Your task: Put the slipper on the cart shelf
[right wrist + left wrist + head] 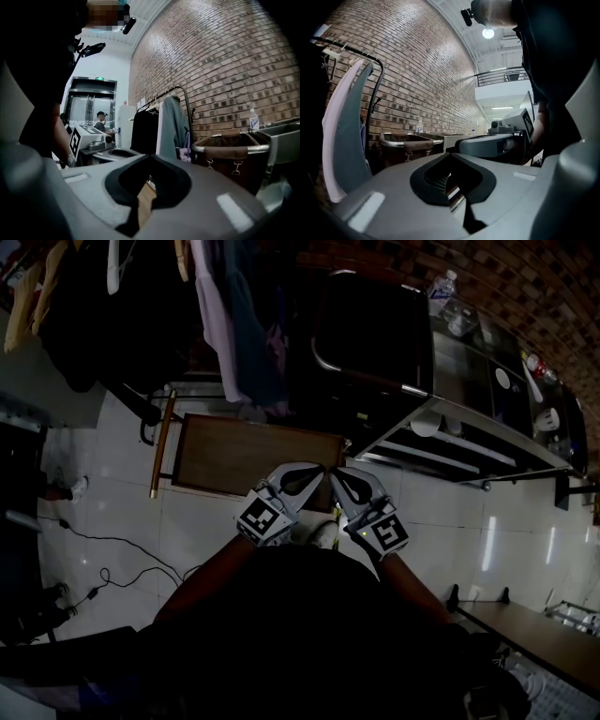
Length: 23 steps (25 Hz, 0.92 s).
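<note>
Your left gripper point(315, 471) and right gripper point(336, 474), mid-frame, are both closed on nothing. No slipper is discernible; the cart shelf point(469, 451), upper right, is too dark to judge.

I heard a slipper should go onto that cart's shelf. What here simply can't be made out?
- Slipper: in the head view a pale shape shows between the left gripper and right gripper, mostly covered by them; unclear whether it is the slipper.
- Cart lower shelves: head view, its top and the darkness mostly hide them.
- Floor ahead: both gripper views, each gripper's own body blocks it.
- Bottle label: head view, too small.
</note>
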### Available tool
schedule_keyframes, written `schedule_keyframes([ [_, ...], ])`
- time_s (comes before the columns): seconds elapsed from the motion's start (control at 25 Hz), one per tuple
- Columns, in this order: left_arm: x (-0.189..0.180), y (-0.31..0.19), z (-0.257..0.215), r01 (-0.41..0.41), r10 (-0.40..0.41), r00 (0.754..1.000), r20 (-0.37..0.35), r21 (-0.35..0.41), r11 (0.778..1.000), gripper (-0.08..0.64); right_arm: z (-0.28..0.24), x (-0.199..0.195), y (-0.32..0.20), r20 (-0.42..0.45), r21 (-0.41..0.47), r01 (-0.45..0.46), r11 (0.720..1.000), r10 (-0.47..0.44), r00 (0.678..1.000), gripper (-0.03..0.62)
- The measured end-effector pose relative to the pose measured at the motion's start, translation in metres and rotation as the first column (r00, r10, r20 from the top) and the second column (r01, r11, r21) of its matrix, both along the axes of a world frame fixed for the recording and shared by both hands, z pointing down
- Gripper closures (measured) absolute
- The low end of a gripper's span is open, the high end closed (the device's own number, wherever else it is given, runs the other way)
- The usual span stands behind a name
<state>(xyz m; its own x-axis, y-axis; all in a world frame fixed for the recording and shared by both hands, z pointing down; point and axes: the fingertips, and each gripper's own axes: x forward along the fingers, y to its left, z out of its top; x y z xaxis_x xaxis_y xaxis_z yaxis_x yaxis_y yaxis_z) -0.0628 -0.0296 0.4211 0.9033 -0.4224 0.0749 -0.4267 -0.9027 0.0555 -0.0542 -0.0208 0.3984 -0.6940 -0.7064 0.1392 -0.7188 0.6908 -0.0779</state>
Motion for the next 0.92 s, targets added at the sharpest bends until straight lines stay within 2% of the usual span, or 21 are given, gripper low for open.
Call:
schedule_keyframes([
  [0.92, 0.020, 0.021, -0.008, -0.043, 0.043, 0.999, -0.004, -0.016, 0.999, 0.560, 0.006, 0.027, 0.021, -0.021, -0.002, -0.047, 0.999, 0.047, 0.999, 0.591],
])
